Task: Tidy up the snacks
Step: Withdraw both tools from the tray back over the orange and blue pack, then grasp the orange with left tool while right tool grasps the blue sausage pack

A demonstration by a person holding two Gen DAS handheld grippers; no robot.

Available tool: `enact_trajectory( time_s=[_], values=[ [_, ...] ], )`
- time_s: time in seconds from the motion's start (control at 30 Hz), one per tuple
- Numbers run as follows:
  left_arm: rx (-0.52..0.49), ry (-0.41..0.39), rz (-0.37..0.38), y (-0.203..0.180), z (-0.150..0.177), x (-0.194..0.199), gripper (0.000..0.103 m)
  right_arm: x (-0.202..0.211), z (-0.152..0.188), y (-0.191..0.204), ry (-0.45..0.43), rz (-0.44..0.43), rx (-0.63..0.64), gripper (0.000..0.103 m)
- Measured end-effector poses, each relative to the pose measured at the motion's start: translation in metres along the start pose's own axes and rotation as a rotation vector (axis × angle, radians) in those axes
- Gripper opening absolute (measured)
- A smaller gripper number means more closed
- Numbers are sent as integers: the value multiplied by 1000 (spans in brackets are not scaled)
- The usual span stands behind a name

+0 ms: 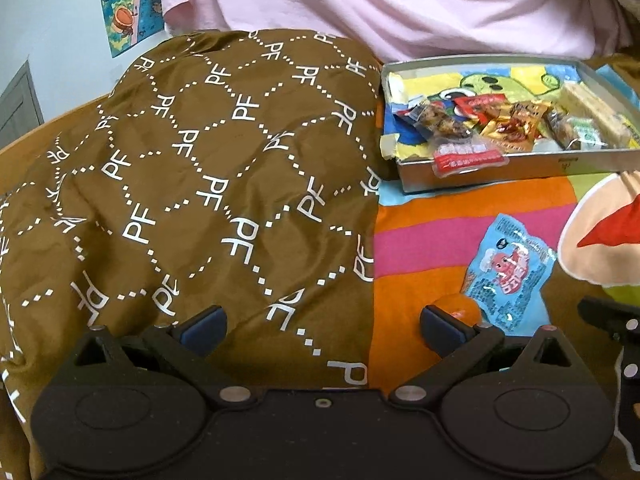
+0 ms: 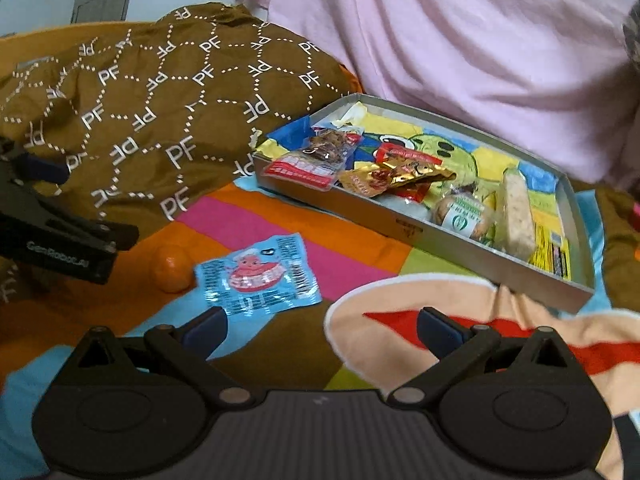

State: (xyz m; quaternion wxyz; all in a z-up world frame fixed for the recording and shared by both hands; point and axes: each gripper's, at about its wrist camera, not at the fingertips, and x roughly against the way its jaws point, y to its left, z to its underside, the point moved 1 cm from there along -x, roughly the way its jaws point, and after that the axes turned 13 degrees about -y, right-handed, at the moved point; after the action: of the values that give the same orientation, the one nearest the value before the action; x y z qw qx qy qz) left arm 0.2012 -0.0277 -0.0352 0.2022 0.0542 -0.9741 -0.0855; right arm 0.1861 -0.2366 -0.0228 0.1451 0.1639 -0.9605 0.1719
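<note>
A grey metal tray [image 2: 416, 229] [image 1: 516, 167] holds several wrapped snacks, among them a red-and-white packet [image 2: 304, 168] [image 1: 468, 158], a gold packet [image 2: 400, 176], a green-labelled biscuit [image 2: 464, 216] and a pale bar [image 2: 518, 212]. A light blue packet [image 2: 258, 278] [image 1: 508, 272] lies flat on the striped cloth in front of the tray, with a small orange fruit [image 2: 173, 269] [image 1: 456, 308] just left of it. My left gripper [image 1: 322, 324] is open above the brown quilt, its right finger beside the orange. My right gripper [image 2: 322, 326] is open and empty, near the blue packet.
A brown quilt printed "PF" [image 1: 192, 184] [image 2: 132, 120] is heaped to the left of the tray. A person in a pink shirt [image 2: 460, 52] sits close behind the tray. The colourful cartoon sheet [image 2: 460, 312] covers the bed. A door and a poster are on the far wall.
</note>
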Motion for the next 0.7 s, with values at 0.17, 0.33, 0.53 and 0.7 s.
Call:
enact_trajectory(
  time_s=[0.17, 0.33, 0.53, 0.7],
  values=[
    [-6, 32, -17, -1, 0, -11, 102, -9, 5, 5, 17, -25, 82, 103],
    [-28, 26, -16, -5, -1, -14, 102, -11, 6, 12, 5, -45, 142, 103],
    [-72, 31, 2, -13, -4, -16, 102, -18, 8, 11, 23, -52, 138, 103],
    [-95, 14, 42, -16, -9, -16, 102, -22, 11, 10, 26, -50, 126, 103]
  ],
)
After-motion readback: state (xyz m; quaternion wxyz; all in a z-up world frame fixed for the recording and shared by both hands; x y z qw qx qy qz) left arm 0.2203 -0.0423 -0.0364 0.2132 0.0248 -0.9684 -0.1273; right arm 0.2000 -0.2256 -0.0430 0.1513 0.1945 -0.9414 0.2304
